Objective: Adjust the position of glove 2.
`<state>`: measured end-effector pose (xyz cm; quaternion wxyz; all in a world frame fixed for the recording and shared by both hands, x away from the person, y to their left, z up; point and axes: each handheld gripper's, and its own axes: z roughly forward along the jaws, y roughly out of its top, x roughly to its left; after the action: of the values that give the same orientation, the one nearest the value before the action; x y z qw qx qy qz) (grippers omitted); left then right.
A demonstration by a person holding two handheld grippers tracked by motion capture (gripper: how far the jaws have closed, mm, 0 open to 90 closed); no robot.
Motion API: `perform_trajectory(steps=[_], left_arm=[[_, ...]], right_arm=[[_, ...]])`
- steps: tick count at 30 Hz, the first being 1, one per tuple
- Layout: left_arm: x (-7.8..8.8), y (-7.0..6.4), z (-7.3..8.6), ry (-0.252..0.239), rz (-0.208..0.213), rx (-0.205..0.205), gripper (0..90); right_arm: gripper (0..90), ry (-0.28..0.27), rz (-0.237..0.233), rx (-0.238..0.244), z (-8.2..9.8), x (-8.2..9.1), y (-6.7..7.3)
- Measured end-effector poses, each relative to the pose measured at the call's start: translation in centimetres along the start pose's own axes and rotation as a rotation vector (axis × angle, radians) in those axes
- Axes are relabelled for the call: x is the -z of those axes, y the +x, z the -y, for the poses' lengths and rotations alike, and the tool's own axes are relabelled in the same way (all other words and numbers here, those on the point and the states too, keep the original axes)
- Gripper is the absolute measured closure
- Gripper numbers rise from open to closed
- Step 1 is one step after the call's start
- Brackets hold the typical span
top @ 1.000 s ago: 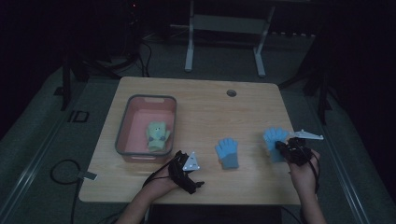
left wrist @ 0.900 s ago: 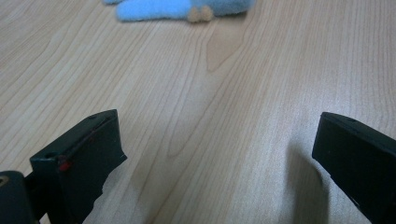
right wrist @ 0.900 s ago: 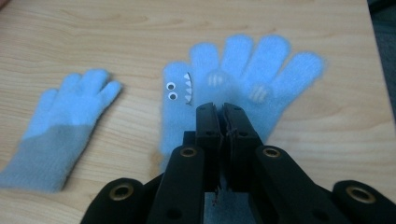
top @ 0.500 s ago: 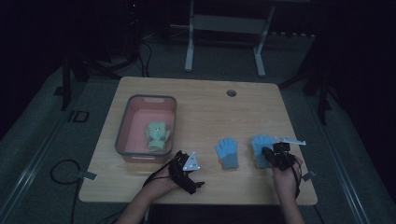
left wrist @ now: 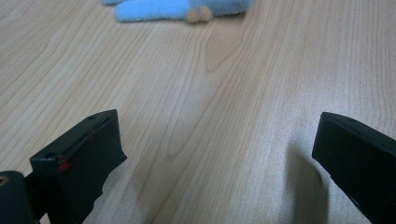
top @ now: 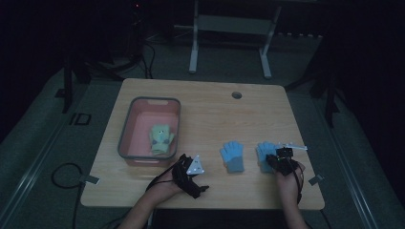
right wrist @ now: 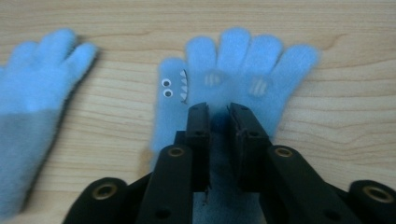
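Observation:
A blue glove (top: 264, 151) with a small face on its thumb lies flat on the wooden table (top: 205, 109), fingers spread (right wrist: 243, 70). My right gripper (top: 279, 160) sits over its cuff. The jaws (right wrist: 218, 114) have just been opening a little, and a fold of the glove still fills the narrow gap between them. A second blue glove (top: 232, 155) with a grey cuff lies just to the left (right wrist: 32, 93). My left gripper (top: 197, 177) rests low near the front edge, open wide with bare table between its jaws (left wrist: 219, 135). The second blue glove's edge (left wrist: 177, 7) shows far ahead of it.
A pink bin (top: 149, 100) with a grey rim stands at the left of the table and holds a green glove (top: 161, 138). A round cable hole (top: 236, 95) sits near the far edge. Beyond the table stands a white frame (top: 229, 24) on the dark floor.
My right gripper has moved left and down with the blue glove, which now lies flat beside the other blue glove. The left gripper has stayed where it was.

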<state>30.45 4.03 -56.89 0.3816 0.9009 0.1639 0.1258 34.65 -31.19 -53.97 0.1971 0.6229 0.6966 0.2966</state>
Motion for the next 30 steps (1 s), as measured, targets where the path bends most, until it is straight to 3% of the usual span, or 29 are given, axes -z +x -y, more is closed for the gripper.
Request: perform_trajectory(steps=[4, 7, 9, 10, 11, 12, 18, 24, 25, 26, 27, 30], left_arm=[[0.0, 0.0, 0.1, 0.002, 0.003, 0.000, 1.9], [-0.1, 0.0, 0.0, 0.002, 0.001, -0.001, 1.9], [-0.1, 0.0, 0.1, 0.005, 0.001, 0.000, 1.9], [-0.1, 0.0, 0.1, 0.006, 0.003, -0.002, 1.9], [-0.1, 0.0, 0.1, 0.006, 0.003, -0.002, 1.9], [-0.1, 0.0, 0.0, 0.007, 0.001, -0.001, 1.9], [-0.1, -0.1, 0.0, 0.015, -0.001, -0.007, 1.9], [-0.1, 0.0, 0.0, 0.016, 0.002, -0.006, 1.9], [-0.1, 0.0, 0.0, 0.016, 0.002, -0.006, 1.9], [-0.1, 0.0, 0.0, 0.016, 0.004, -0.004, 1.9], [-0.1, 0.0, 0.0, 0.016, 0.004, -0.004, 1.9], [-0.1, 0.1, 0.0, 0.010, 0.007, 0.002, 1.9]], right_arm=[[75.4, -0.018, -0.013, 0.028, -0.7, 1.1, -0.2], [73.4, -0.032, -0.033, 0.134, -1.3, 1.6, -1.0], [71.0, -0.031, -0.054, 0.158, -1.4, 1.5, -1.2], [67.3, -0.035, -0.120, 0.200, -1.6, 1.6, -1.9], [67.3, -0.035, -0.120, 0.200, -1.6, 1.6, -1.9], [64.9, -0.041, -0.167, 0.236, -1.8, 1.8, -2.6], [49.1, -0.019, -0.236, 0.247, -2.6, 2.4, -4.1], [28.5, 0.002, -0.295, 0.239, -3.3, 3.0, -4.1], [26.8, 0.007, -0.312, 0.238, -3.4, 3.0, -4.1], [19.6, 0.008, -0.343, 0.237, -3.5, 3.0, -4.1], [19.6, 0.008, -0.343, 0.237, -3.5, 3.0, -4.1], [16.0, 0.038, -0.356, 0.296, -3.7, 2.7, -3.7]])
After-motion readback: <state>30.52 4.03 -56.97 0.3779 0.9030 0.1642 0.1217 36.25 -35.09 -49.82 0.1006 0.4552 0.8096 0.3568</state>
